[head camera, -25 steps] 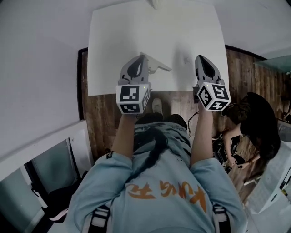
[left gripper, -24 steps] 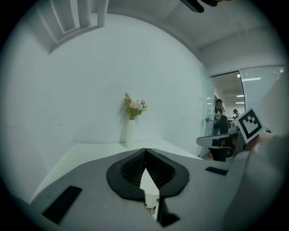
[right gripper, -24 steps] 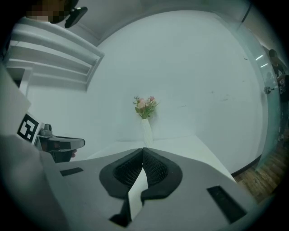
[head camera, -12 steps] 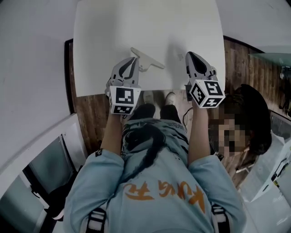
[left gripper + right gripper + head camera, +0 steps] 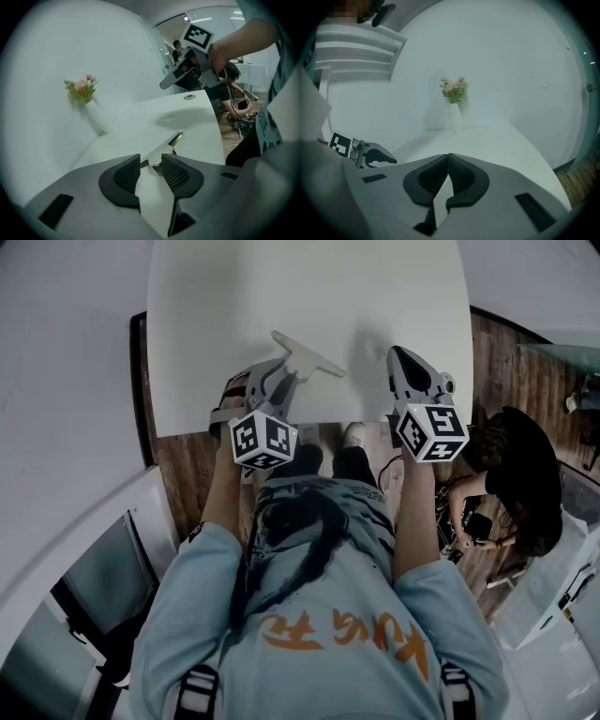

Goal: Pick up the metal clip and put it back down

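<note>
The metal clip [image 5: 306, 355], pale and flat with a shiny lever [image 5: 176, 138], lies on the white table [image 5: 234, 296] near its front edge. My left gripper [image 5: 284, 381] is right behind it. Its jaws are opening, and the clip's near end sits in the gap at the tips [image 5: 151, 161] with the pads apart from it. My right gripper [image 5: 397, 358] hovers over the table to the right of the clip. Its jaws are shut with nothing between them [image 5: 447, 157]. It also shows in the left gripper view [image 5: 174, 80].
A white vase of pink flowers [image 5: 454, 107] stands at the table's far side against the wall [image 5: 86, 101]. Brown wooden floor [image 5: 187, 474] borders the table's front edge. A person [image 5: 520, 484] sits low at the right beside some equipment.
My left gripper has rolled to one side and its jaws have parted around the clip's end. The clip rests on the table. The right gripper has hardly moved.
</note>
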The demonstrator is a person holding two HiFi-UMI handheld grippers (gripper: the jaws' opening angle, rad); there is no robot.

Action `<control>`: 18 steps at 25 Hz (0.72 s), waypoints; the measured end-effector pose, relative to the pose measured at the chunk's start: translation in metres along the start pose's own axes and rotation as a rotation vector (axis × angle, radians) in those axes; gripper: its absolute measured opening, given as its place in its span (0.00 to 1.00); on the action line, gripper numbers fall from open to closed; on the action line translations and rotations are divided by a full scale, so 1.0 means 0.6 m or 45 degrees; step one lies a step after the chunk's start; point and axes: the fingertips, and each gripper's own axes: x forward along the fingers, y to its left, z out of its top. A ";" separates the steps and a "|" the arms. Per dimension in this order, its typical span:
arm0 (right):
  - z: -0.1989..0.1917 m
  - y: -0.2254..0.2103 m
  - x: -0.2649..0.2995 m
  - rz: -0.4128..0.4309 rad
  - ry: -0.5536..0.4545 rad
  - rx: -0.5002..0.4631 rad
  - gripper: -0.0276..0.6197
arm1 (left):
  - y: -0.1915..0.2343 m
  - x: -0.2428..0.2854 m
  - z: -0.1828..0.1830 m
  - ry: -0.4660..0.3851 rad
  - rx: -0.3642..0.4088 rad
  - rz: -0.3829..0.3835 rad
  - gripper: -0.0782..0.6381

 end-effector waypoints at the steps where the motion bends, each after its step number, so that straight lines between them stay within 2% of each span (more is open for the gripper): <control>1: -0.002 0.000 0.002 0.006 0.005 0.004 0.06 | -0.002 0.002 0.003 -0.003 0.046 -0.001 0.33; 3: -0.006 -0.004 0.003 0.012 0.015 0.012 0.06 | -0.008 0.004 0.007 0.013 0.137 -0.023 0.32; 4: -0.008 -0.007 0.003 0.013 0.020 0.015 0.06 | -0.013 0.003 0.006 0.032 0.178 -0.045 0.36; 7: -0.016 -0.014 0.006 0.008 0.036 0.029 0.06 | -0.028 0.005 -0.008 0.073 0.246 -0.066 0.36; 14: -0.026 -0.007 0.022 0.022 0.059 0.032 0.06 | -0.032 0.042 -0.003 0.059 0.381 0.024 0.33; 18: -0.034 -0.007 0.019 0.012 0.067 0.041 0.06 | -0.034 0.054 -0.002 0.064 0.492 0.088 0.25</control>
